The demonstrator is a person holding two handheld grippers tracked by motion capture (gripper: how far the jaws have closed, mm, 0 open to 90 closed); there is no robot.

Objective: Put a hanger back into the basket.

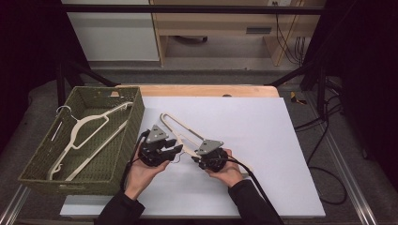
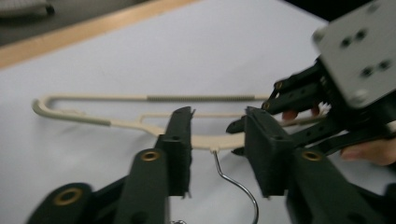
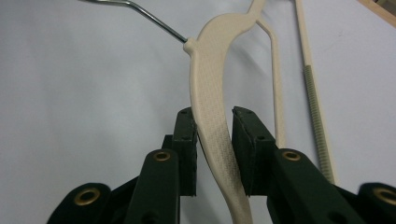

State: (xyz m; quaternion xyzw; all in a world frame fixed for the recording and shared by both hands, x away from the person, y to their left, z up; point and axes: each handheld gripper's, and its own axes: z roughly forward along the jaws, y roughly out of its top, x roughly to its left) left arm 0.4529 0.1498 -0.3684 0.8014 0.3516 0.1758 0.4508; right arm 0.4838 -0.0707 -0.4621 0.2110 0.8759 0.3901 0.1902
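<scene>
The cream hanger (image 3: 212, 100) runs straight up between the jaws of the right gripper (image 3: 214, 140), its broad textured arm passing through the gap; one pad touches its left side, while a thin gap shows at the other, so whether the clamp is full cannot be told from the right gripper view. In the high view the right gripper (image 1: 199, 157) sits at the near end of the hanger (image 1: 174, 126), which stretches away from it over the white board (image 1: 263, 140).

The left gripper (image 2: 217, 140) stands released: its jaws are apart, with the hanger's (image 2: 140, 122) neck crossing just beyond the tips, neither pad pressing on it. The metal hook (image 2: 238, 184) hangs from the neck down into the gap between these jaws. Just to the right of them, in the left gripper view, the right gripper (image 2: 261, 112) closes in on the same bar, very near, so the two tools crowd each other there.

In the high view the left gripper (image 1: 164, 150) is just left of the hanger. Farther left of it stands a green woven basket (image 1: 136, 112), touching the board's edge, with a second hanger (image 1: 89, 133) lying inside it.
</scene>
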